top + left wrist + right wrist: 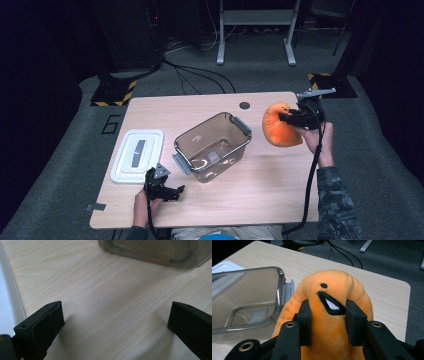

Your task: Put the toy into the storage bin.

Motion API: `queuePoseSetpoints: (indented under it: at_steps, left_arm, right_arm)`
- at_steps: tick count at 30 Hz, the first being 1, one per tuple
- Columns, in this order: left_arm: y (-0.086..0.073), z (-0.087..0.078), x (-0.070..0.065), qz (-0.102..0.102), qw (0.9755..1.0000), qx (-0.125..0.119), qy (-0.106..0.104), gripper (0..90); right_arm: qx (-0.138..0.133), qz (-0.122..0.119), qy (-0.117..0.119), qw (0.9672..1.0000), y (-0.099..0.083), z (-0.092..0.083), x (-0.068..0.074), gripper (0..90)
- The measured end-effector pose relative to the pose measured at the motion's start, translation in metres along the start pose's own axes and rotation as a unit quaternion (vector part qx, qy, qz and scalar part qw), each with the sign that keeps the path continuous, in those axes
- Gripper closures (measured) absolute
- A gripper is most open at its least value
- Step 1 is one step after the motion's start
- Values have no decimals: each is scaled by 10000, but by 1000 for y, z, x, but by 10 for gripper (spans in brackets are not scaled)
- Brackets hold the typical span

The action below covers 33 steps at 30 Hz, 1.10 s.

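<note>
High view: right tool (286,118) grips orange plush (278,131) near table (280,95) edge, apparently lifted.

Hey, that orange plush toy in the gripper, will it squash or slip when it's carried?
The orange plush toy probably squashes: the right gripper sinks into its sides. Its fuzzy fabric likely resists slipping. It seems light, held clear of the table.

Orange plush toy (329,322), smoky-clear container (212,145)

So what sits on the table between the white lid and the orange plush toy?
In the high view, the open clear container stands between the white lid and the orange plush toy, which the right gripper holds.
</note>
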State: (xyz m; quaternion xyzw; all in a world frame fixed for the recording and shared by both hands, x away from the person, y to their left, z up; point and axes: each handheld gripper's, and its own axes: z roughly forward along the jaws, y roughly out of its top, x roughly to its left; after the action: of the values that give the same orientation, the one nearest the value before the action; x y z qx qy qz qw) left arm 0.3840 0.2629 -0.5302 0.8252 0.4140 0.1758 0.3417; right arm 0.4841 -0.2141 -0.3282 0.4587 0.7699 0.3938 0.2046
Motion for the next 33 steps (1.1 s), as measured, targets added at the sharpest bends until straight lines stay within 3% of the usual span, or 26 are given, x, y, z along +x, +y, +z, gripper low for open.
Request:
queuePoseSetpoints:
  at_steps: [19, 33]
  left_arm:
    - [0, 0, 0, 0, 10000, 2, -1, 0]
    - [0, 0, 0, -4, 10000, -1, -1, 0]
  right_arm:
    - [-34, -348, 152, 9993, 28, -8, 21, 620]
    - [-10, -668, 310, 9973, 48, -4, 33, 618]
